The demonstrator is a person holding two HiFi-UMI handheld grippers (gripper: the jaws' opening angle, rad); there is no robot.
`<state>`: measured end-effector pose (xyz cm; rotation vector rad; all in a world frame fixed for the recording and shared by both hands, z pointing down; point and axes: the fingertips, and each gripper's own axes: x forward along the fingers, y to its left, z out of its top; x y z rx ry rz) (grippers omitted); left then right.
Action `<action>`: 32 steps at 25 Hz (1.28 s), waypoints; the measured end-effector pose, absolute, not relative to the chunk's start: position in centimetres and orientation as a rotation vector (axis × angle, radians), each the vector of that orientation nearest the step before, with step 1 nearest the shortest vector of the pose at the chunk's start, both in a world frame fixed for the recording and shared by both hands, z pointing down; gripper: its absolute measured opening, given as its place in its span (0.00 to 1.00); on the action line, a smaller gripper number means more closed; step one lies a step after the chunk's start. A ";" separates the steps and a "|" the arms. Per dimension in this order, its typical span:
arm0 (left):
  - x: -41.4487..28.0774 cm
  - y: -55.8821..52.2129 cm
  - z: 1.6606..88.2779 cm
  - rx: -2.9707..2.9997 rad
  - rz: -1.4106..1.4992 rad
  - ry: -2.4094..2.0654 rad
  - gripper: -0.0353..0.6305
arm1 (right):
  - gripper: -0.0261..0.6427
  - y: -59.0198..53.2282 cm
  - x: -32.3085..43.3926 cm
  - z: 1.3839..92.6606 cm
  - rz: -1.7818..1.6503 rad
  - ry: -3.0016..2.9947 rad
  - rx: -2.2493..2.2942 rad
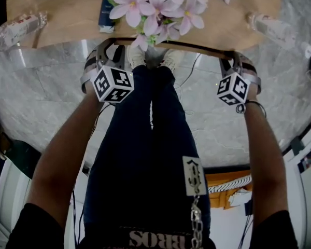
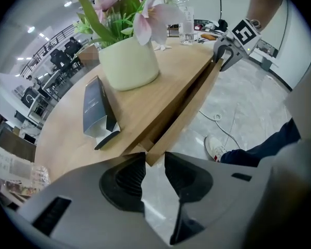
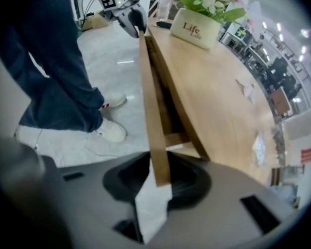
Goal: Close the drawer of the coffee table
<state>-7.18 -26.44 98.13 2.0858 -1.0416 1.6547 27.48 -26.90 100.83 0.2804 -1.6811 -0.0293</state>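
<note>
The wooden coffee table (image 1: 57, 9) has its drawer front (image 1: 197, 48) standing a little way out from under the top. In the head view my left gripper (image 1: 108, 56) is at the front's left end and my right gripper (image 1: 233, 66) at its right end, both pointing steeply down. In the left gripper view the end corner of the drawer front (image 2: 186, 108) sits between my left gripper's (image 2: 155, 157) tips and fills the gap. In the right gripper view the drawer front (image 3: 151, 113) runs between my right gripper's (image 3: 159, 178) jaws, which are shut on it.
A cream pot of pink flowers (image 2: 128, 61) and a dark box (image 2: 96, 108) stand on the table near the drawer. Plastic bottles (image 1: 280, 30) lie at both ends. The person's legs and white shoes (image 1: 150, 56) stand before the drawer. A cable (image 2: 223, 123) lies on the marble floor.
</note>
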 end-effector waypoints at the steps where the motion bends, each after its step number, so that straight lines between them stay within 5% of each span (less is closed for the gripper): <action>1: -7.1 -26.1 98.1 2.074 1.657 -1.037 0.26 | 0.21 -26.7 27.5 100.8 -0.022 -1.681 0.275; 32: -7.3 -16.7 98.3 1.953 1.617 -0.931 0.25 | 0.19 -16.7 27.2 101.0 0.009 -1.711 0.163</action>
